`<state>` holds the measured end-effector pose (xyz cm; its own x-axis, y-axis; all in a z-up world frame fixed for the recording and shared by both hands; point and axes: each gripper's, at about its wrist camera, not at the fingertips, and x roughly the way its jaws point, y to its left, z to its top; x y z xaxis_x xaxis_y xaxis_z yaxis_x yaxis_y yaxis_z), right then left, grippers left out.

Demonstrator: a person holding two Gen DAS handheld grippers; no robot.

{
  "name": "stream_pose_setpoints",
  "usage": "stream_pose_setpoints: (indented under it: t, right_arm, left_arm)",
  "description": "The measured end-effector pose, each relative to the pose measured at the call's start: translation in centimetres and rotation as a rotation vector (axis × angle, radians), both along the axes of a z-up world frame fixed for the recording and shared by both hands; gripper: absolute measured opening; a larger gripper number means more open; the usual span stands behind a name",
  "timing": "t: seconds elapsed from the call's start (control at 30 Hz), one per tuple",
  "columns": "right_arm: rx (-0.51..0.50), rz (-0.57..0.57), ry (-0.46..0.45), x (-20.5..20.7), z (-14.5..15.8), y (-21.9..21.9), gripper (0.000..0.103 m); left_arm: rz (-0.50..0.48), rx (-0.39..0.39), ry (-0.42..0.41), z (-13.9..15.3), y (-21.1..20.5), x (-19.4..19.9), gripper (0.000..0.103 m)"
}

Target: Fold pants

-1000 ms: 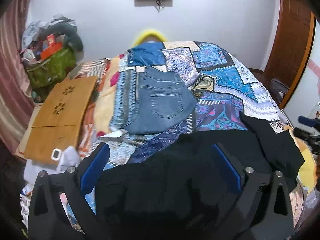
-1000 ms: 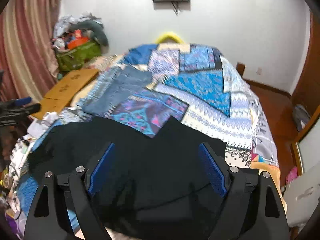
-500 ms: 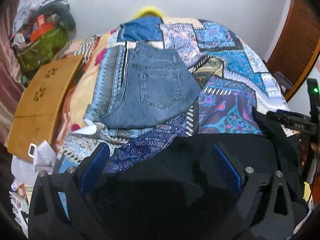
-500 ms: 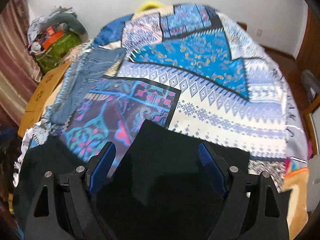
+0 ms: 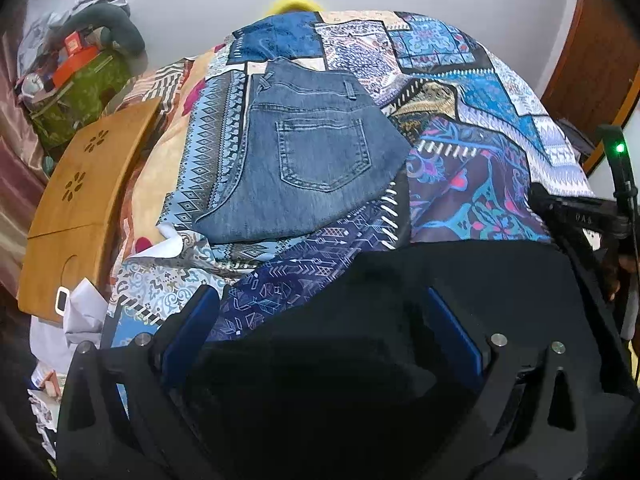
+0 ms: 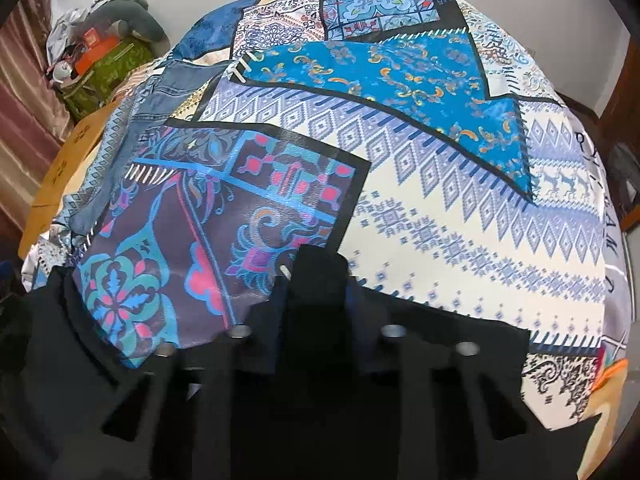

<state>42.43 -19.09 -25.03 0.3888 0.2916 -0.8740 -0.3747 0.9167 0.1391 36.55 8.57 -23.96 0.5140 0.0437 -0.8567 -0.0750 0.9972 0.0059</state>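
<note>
Early in the fold, by the look of it. Black pants (image 5: 460, 276) spread flat across the near edge of the bed (image 6: 460, 220), unfolded, with a pointed corner of cloth standing up in the right wrist view. Blue jeans (image 5: 316, 152), already folded into a neat packet, lying further up the bed, well apart from the black pair; perhaps a finished piece. Every fold of the black pair left to do, going by how it lies.

Right tool (image 6: 316, 280) just closed, blue pads drawn together and clamped on that raised corner of black cloth. Left tool (image 5: 320, 320) apart, pads standing wide over the other end of the pants, black cloth lying between and below them but not pinched. Likely next need: a grip with the left before any lifting or carrying over.

Surface: a bed under a patchwork cover of blue, purple and cream panels, smooth enough, a little rumpled near the jeans. Soft ground, so cloth may drag the cover along.

Room: white wall behind, a brown wooden door (image 5: 600, 60) at the right, a striped curtain (image 6: 24, 92) at the left. Beside the bed a wooden board (image 5: 80, 200) with flower cut-outs, and behind it a pile of clutter (image 5: 80, 64) with a green bag. Something yellow (image 5: 294, 2) at the far end of the bed, blurred, not identifiable.
</note>
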Motion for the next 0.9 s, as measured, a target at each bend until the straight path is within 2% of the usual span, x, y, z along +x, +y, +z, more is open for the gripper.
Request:
stream_pose_setpoints:
  t: [0.07,0.27,0.4,0.53,0.67,0.8,0.9]
  right_arm:
    - [0.007,-0.005,-0.005,0.3,0.1,-0.3,0.01]
    - [0.052,-0.047,-0.114,-1.1,4.2,-3.7,0.009]
    - [0.1,-0.107,-0.212,-2.6,9.0,-8.0,0.009]
    - [0.134,-0.145,-0.293,-4.4,13.1,-11.2,0.009]
    - [0.16,-0.168,-0.397,-7.4,17.1,-14.5,0.009]
    - [0.169,-0.148,-0.453,-9.9,19.0,-15.8,0.009]
    - [0.125,-0.129,-0.465,-11.3,18.6,-16.5,0.009]
  left_arm:
    - [-0.018,0.008,0.004,0.3,-0.7,-0.2,0.102]
    - [-0.076,0.009,0.02,1.2,-3.4,-1.2,0.102]
    - [-0.135,0.027,0.031,2.0,-6.1,-1.9,0.102]
    - [-0.215,0.01,0.054,2.5,-9.4,-2.9,0.102]
    - [-0.286,0.029,0.079,2.4,-13.2,-4.3,0.102]
    - [-0.328,0.007,0.108,2.0,-16.3,-5.1,0.102]
    - [-0.344,0.0,0.116,1.8,-18.1,-5.4,0.102]
